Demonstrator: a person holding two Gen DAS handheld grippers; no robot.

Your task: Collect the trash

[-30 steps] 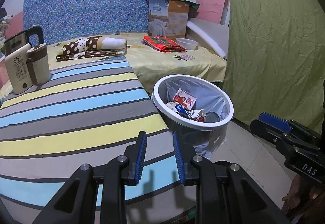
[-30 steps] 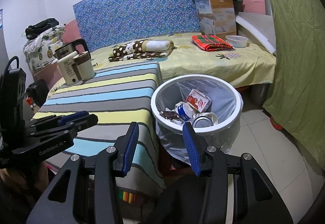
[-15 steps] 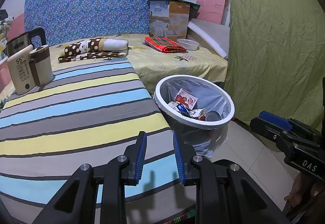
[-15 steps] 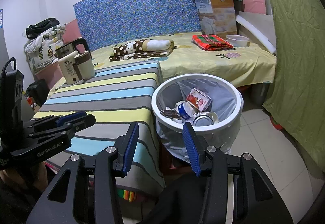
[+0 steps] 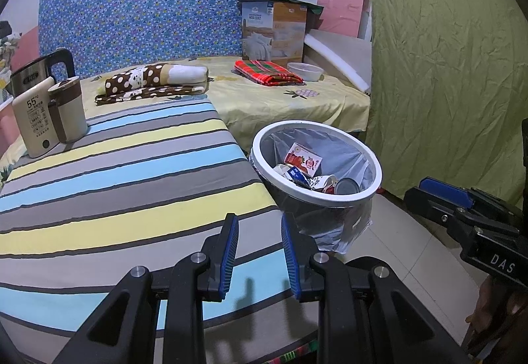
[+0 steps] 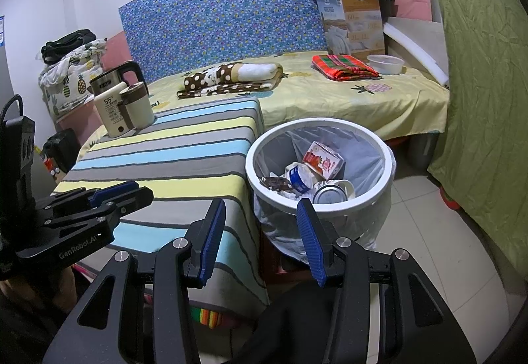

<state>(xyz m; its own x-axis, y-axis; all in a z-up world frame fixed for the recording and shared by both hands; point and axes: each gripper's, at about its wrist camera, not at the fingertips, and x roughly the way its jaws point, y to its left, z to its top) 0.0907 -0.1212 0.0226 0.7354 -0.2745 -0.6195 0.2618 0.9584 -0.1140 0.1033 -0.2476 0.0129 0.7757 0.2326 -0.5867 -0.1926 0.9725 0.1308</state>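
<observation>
- Both views have drifted only slightly over the last second: the bin sits a touch lower and more central in the left view, and the kettle group has slid a little inward; nothing on the worktop or bed has changed place.
- Left tongs: released, blue pads apart with nothing between them, held over the near edge of the striped worktop.
- Right tongs: released, gap wider than the left pair's, empty, held just in front of the bin's near rim.
- Bin: white-rimmed, lined with a clear bag, on the floor, touching or just beside the worktop's right corner, with the bed behind it.
- Trash in the bin: red-and-white carton leaning on the far side, blue-and-white wrapper, a can near the front, a dark wrapper at left. Crumpled white pieces beneath, possibly paper cups; hard to tell.
- Worktop's far left corner: steel kettle, cream box marked "55" and a brown-lidded mug, close together.
- Bed: spotted brown blanket, red plaid cloth, white bowl, quilt box against the blue headboard.
- Green curtain hangs at right.
</observation>
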